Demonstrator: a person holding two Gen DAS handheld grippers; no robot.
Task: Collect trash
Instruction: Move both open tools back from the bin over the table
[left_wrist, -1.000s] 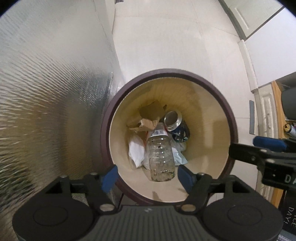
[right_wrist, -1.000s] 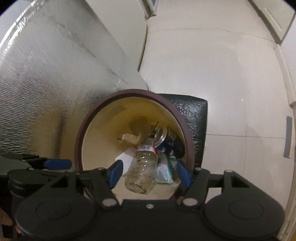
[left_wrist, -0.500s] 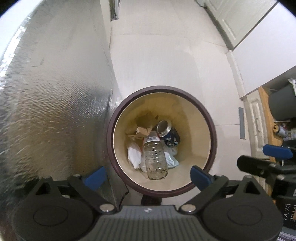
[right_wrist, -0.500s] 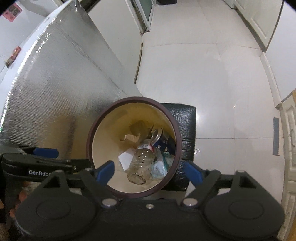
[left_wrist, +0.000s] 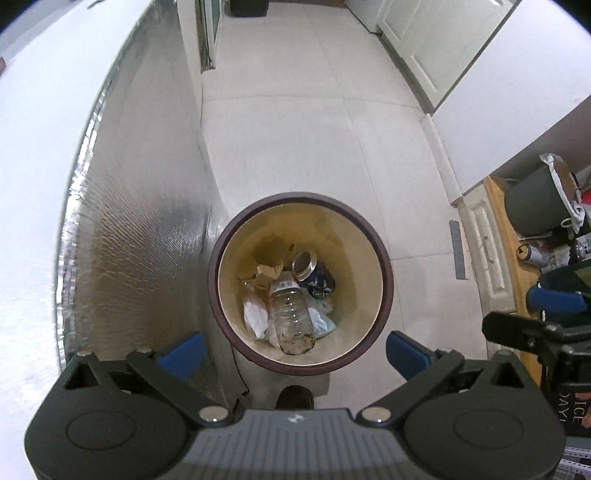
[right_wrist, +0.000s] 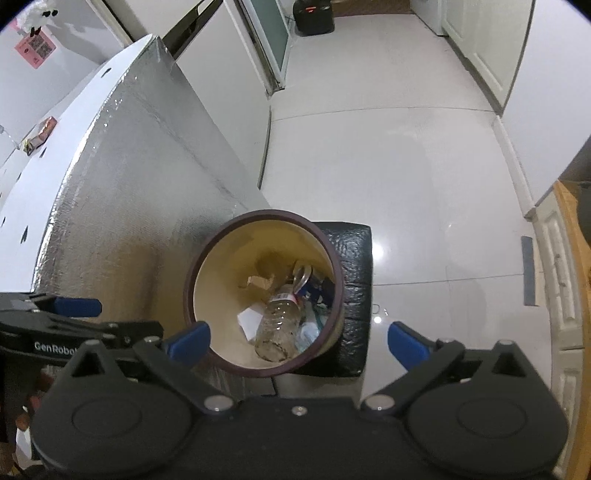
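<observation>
Trash is all sitting down in the round bin (left_wrist: 384, 280), which has a dark rim and a cream inside and stands on the pale tiled floor (left_wrist: 295, 140). Left gripper (left_wrist: 295, 350) hangs above it with its blue fingertips spread wide and nothing between them, and the right gripper (right_wrist: 297, 341) is just as wide apart and empty. In the bin there's a clear plastic bottle (left_wrist: 293, 317) lying with its base toward 6 o'clock, a blue can (left_wrist: 314, 273) at about 1 o'clock from it, some brown cardboard scraps (left_wrist: 266, 273) at 11 o'clock, and white paper (left_wrist: 255, 315) touching the bottle at 9 o'clock. From the right wrist view the bin sits right against a black padded stool (right_wrist: 354, 266), with a shiny silver foil panel (right_wrist: 140, 206) at 9 o'clock.
</observation>
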